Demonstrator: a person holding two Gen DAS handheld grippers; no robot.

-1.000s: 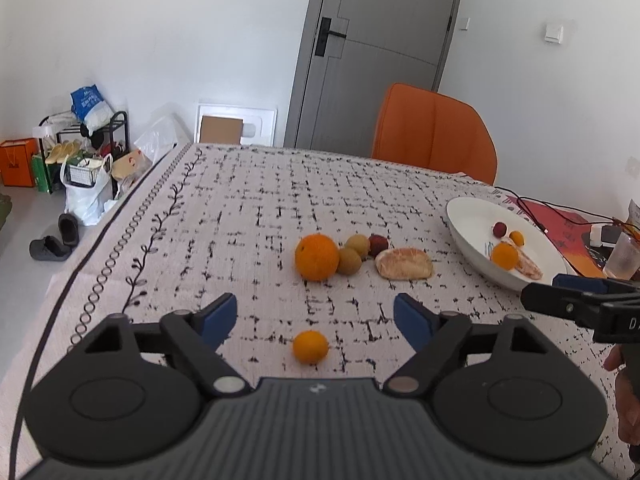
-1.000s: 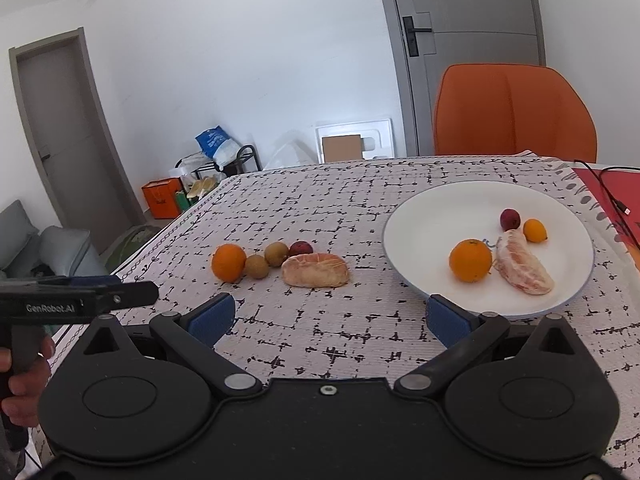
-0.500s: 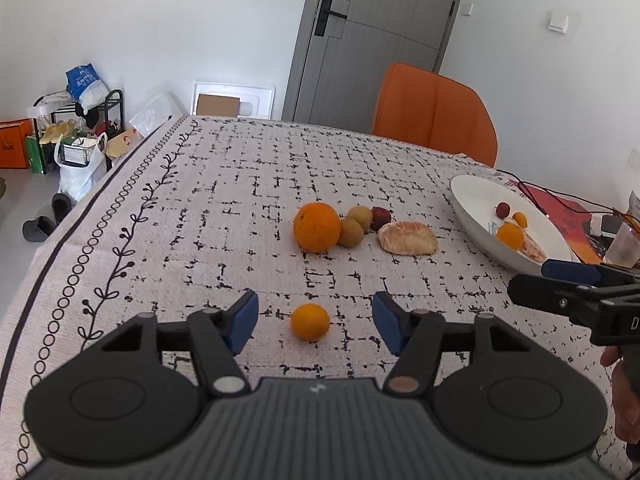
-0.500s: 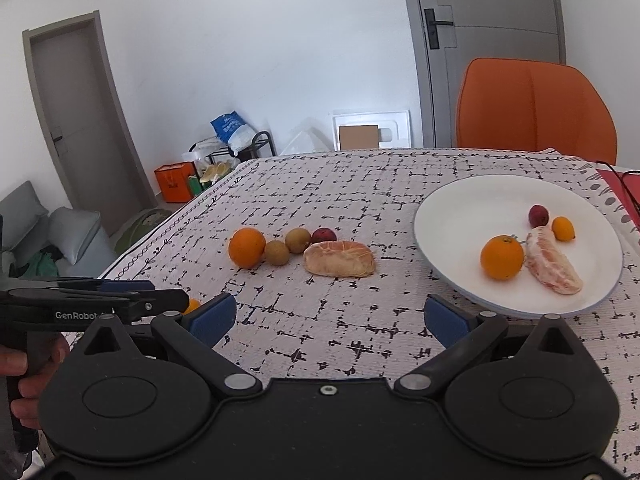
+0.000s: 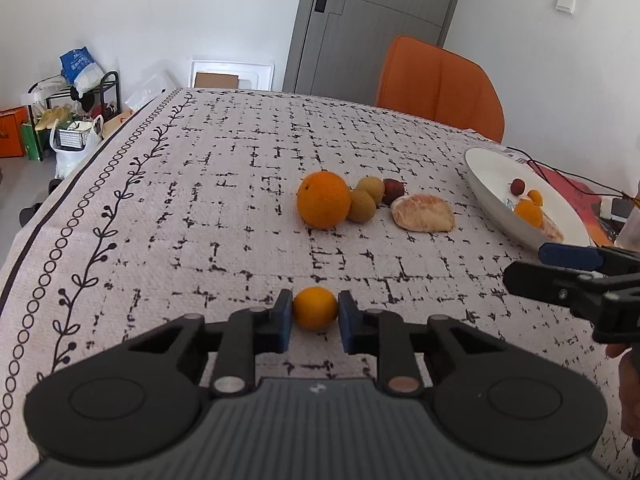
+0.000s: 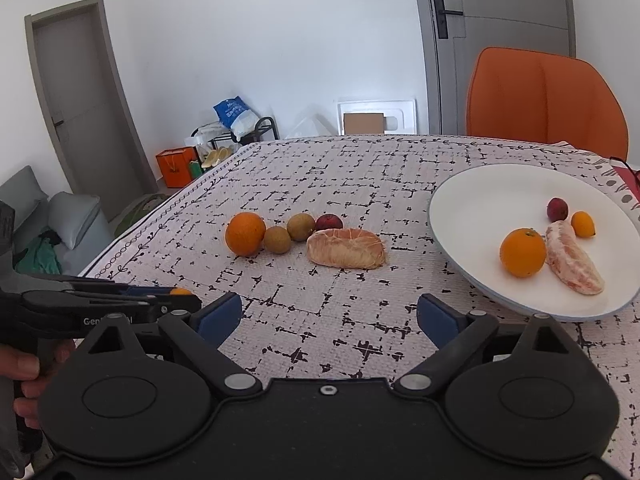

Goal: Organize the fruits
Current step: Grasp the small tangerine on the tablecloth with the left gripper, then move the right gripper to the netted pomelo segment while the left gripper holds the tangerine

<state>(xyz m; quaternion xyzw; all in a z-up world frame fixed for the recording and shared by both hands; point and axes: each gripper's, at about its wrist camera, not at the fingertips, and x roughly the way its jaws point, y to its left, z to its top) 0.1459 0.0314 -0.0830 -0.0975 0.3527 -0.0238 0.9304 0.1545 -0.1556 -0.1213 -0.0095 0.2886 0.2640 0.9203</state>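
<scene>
Your left tool (image 5: 315, 316) is clamped on the small orange fruit (image 5: 315, 308), low in the centre of the left wrist frame: a blue pad presses each side of it, and the fruit sits on the patterned cloth of the desk (image 5: 180, 216). In the right wrist frame the same fruit shows only as an orange sliver at the tip of that tool, at the lower left.

Above it in the left wrist frame, near the middle, lies a row of loose fruit, left to right: a large orange (image 5: 324, 199), two brownish round fruits (image 5: 362, 205) touching it and each other, a dark red fruit (image 5: 393, 191) behind them, and a peeled citrus segment (image 5: 423, 213) just beside that. The row lies well apart from the left tool.

Further right, the white plate (image 6: 472, 208) holds an orange (image 6: 522, 252), a second peeled segment (image 6: 573, 257) touching it, a small red fruit (image 6: 557, 209) and a small orange fruit (image 6: 582, 224).

Your right tool (image 6: 329, 318) stands wide, its jaws closing slightly, with only bare cloth between the blue pads. It hangs in the lower centre of its own frame, with the plate's near rim just right of its right pad and the fruit row above it.
</scene>
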